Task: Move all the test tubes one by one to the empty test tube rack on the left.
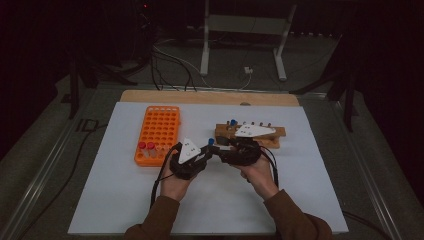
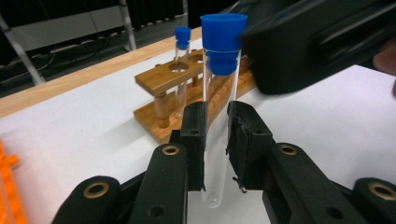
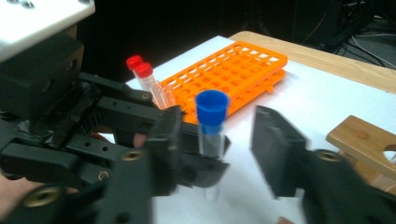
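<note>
The clear plastic test tube with a blue cap [image 2: 218,93] stands upright, cap up, just left of the wooden tube rack [image 1: 260,136], clamped in the left gripper [image 2: 215,140]. The right gripper [image 3: 215,140] stands apart around it, pads clear. The wooden rack holds another blue-capped tube [image 2: 181,60]; the orange plastic rack [image 1: 159,131] holds two red-capped tubes [image 3: 145,79].

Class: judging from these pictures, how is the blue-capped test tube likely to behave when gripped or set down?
The blue-capped test tube looks clear, thin-walled and smooth, so probably fragile and slippery. Its rounded bottom suggests it would tip unsupported. The left tongs pinch it upright.
</note>
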### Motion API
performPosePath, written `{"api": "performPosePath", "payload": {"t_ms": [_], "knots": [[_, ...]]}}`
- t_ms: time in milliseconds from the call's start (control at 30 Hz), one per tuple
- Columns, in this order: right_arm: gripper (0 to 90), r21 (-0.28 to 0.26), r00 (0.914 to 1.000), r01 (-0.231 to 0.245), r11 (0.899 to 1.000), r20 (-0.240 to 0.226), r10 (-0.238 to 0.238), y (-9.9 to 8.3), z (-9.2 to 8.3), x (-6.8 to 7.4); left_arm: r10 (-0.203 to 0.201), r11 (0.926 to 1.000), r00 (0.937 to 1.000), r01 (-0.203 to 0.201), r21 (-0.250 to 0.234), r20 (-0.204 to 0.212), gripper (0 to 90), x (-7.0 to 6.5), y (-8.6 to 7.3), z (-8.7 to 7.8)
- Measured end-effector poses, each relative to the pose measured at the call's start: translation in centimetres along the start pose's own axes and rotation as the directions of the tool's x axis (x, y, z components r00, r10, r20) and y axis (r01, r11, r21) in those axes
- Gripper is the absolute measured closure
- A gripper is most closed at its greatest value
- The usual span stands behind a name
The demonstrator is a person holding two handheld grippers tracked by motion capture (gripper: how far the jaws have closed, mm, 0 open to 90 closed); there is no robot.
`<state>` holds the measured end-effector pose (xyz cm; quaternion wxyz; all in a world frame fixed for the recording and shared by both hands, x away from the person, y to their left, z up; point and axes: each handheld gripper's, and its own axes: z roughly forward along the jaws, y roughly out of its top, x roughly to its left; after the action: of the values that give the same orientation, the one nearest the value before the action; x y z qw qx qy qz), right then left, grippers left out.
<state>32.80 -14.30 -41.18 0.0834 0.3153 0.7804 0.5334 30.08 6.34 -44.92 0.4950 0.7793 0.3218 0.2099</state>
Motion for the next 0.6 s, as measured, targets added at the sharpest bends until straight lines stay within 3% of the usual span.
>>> {"api": "performPosePath", "payload": {"t_ms": [233,500,600], "knots": [[22.6,-0.029,0.9981,0.007,1.000,0.062,-0.005,0.0,-1.3,-0.9,-0.034,0.9994,0.9992,0.034,-0.009,-0.023,76.7,1.0,-0.6,-1.1],[12.5,-0.010,0.9894,0.035,0.999,0.141,-0.033,-0.7,-2.1,-1.9,-0.040,0.9991,0.9984,0.040,-0.017,-0.039,76.7,2.0,-1.3,-3.1],[3.8,-0.005,0.9843,0.032,0.999,0.174,-0.031,-1.3,-2.5,-2.4,-0.062,0.9976,0.9968,0.060,-0.033,-0.051,76.7,2.8,-1.8,-4.5]]}}
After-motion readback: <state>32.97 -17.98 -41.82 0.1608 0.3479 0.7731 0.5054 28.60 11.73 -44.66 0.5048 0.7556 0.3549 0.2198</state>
